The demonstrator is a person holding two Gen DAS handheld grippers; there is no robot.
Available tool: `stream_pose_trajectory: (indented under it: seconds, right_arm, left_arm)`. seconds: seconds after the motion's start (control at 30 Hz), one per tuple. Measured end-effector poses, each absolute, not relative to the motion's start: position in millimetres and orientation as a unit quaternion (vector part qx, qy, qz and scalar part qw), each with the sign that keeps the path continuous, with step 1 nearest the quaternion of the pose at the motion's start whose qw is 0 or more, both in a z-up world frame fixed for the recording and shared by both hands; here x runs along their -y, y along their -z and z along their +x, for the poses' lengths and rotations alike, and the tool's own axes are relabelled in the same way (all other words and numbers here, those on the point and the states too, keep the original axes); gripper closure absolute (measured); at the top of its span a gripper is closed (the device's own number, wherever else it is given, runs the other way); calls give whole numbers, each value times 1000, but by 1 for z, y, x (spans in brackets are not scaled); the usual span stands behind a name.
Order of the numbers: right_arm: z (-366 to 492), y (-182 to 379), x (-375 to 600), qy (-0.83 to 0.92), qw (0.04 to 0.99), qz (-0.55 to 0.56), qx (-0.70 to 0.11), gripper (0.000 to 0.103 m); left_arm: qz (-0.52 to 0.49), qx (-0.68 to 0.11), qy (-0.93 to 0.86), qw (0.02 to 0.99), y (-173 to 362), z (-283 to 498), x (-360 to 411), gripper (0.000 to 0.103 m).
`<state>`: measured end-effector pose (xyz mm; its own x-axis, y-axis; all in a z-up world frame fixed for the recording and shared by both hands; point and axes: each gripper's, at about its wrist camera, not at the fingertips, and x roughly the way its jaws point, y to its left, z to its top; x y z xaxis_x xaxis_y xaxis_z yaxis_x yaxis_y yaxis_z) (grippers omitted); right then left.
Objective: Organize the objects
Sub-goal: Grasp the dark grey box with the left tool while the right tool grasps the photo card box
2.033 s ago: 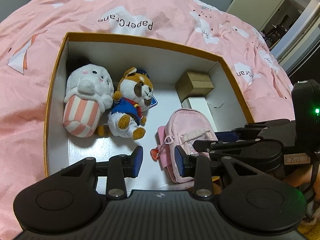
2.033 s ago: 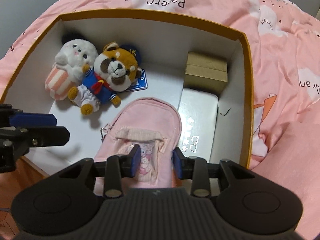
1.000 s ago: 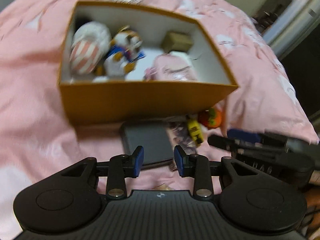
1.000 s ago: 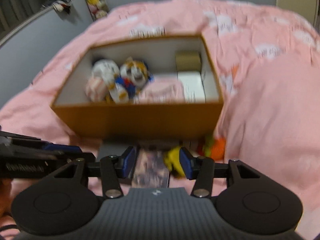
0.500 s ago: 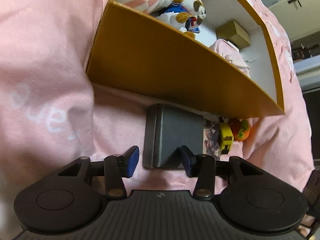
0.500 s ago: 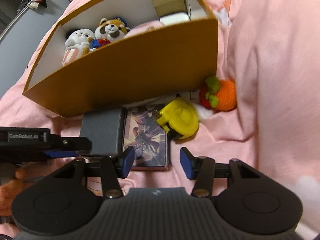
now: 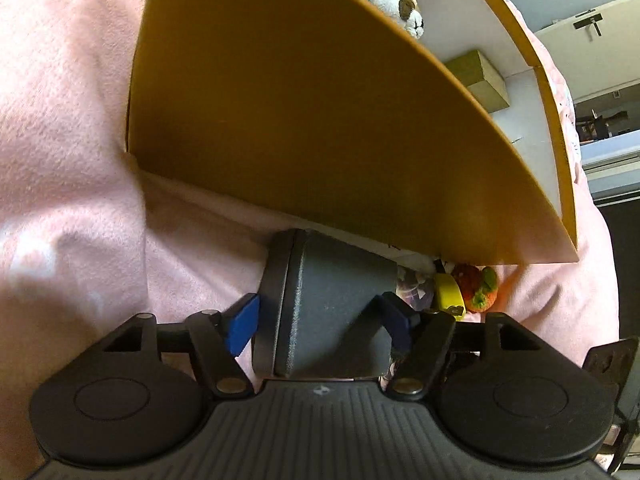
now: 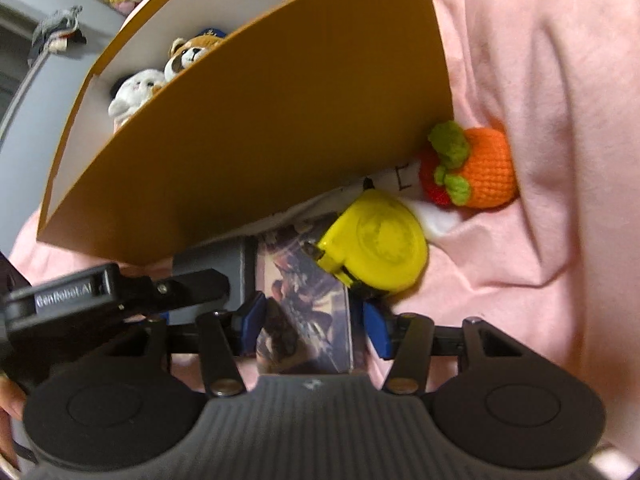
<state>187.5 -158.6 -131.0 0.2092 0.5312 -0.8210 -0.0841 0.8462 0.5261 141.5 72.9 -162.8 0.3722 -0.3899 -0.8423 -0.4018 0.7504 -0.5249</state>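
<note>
Pickup step, both grippers low over the bed (image 7: 72, 128) in front of the box (image 7: 304, 112), which fills the upper centre of both views. Left gripper (image 7: 325, 322): fingers wide and opening, straddling the grey case (image 7: 332, 312) at lower centre, pads not visibly pressing. Right gripper (image 8: 314, 328): fingers at middling width, opening, the card (image 8: 308, 312) between them, not clearly gripped. Tape measure (image 8: 376, 242) just above the card, knitted fruit (image 8: 472, 168) at right by the box corner. Plush toys (image 8: 160, 80) already in the box, upper left. Next, probably: closing on case and card, then lifting over the near wall into the box without snagging its rim.
</note>
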Motion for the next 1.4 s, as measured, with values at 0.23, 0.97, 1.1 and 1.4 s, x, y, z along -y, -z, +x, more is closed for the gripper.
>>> stream_pose_trajectory:
  seconds: [0.23,0.97,1.1,1.4]
  right_arm:
    - [178,117,157,-201,771,169,-580,62]
    - [153,61,125,-266,796,-36,-542,73]
    - [163,64,122,-273,790,-24,-548,73]
    - [173,89,135,-248,775,18,-582,62]
  left_arm:
    - [-327,-543,-16,773,141,132,-76,51]
    - [-195,-583,28,788,112,114,-59,60]
    - [-187,-587,28,787,115,116,-58,59]
    - [-162,-582,32,797,113,120,-52,59]
